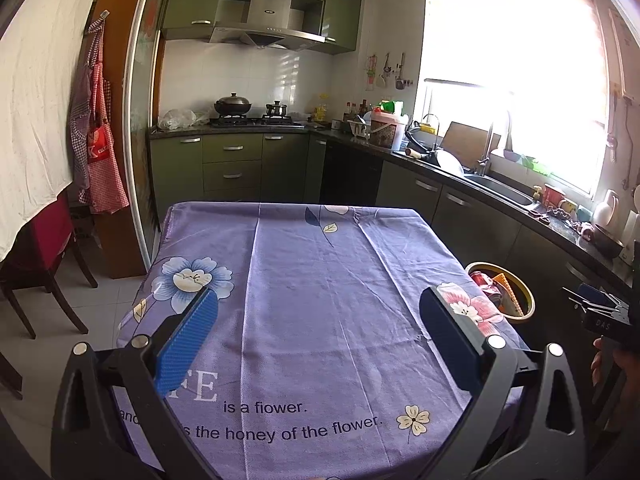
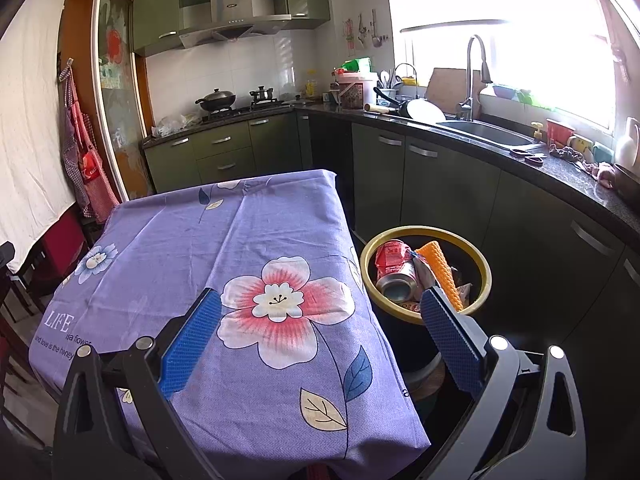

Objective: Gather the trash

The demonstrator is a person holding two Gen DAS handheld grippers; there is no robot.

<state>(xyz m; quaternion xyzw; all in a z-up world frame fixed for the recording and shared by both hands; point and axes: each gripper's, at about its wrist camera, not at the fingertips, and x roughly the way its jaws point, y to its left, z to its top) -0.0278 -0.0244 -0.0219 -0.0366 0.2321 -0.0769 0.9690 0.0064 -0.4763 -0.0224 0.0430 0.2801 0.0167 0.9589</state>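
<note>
Left hand-held gripper [image 1: 316, 328] spread wide, tablecloth [image 1: 320, 280] bare, bin [image 2: 426, 274] beside table edge

- a bin [image 2: 426, 276] is standing on the floor just right of the cloth-covered table [image 2: 240, 248].
- a can [image 2: 396, 280] and wrappers are lying in the bin.
- the kitchen counter [image 2: 560, 168] is running behind it.

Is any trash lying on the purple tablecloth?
No, the purple tablecloth is bare, while a can and wrappers sit in the bin beside it.
</note>
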